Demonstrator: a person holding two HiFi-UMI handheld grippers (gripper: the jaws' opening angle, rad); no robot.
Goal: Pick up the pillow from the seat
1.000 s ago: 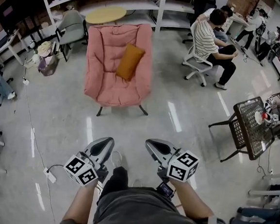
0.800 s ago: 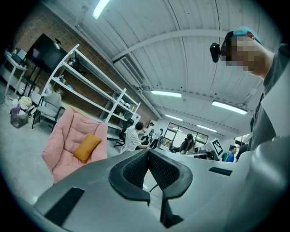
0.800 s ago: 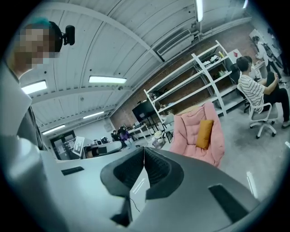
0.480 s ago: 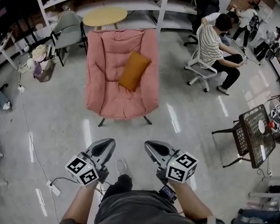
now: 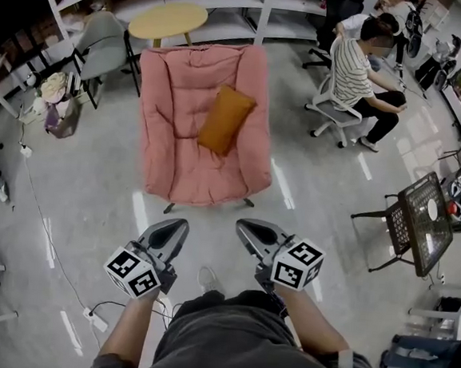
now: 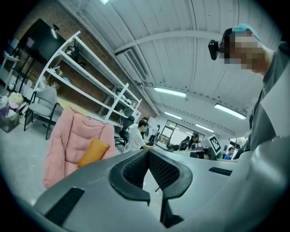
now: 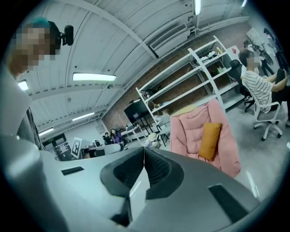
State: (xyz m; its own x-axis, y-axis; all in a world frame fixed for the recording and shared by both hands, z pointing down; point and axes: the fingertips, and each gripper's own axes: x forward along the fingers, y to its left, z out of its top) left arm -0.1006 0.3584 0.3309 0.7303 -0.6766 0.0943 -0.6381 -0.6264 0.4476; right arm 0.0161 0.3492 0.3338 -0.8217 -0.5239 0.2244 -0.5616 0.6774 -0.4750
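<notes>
The orange rectangular fabric pillow [image 5: 226, 120] leans tilted against the backrest of the pink padded armchair [image 5: 170, 94], and bare glossy grey floor [image 5: 85, 190] separates the chair's front edge from the left gripper [image 5: 180, 225] and right gripper [image 5: 244, 224], both clenched empty.

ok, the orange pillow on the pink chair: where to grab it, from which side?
Likely the upper edge of the orange pillow, coming from the open front of the pink chair. It leans tilted against the backrest with its lower end on the seat, so the top is exposed, while the chair's raised sides block a sideways approach.
</notes>
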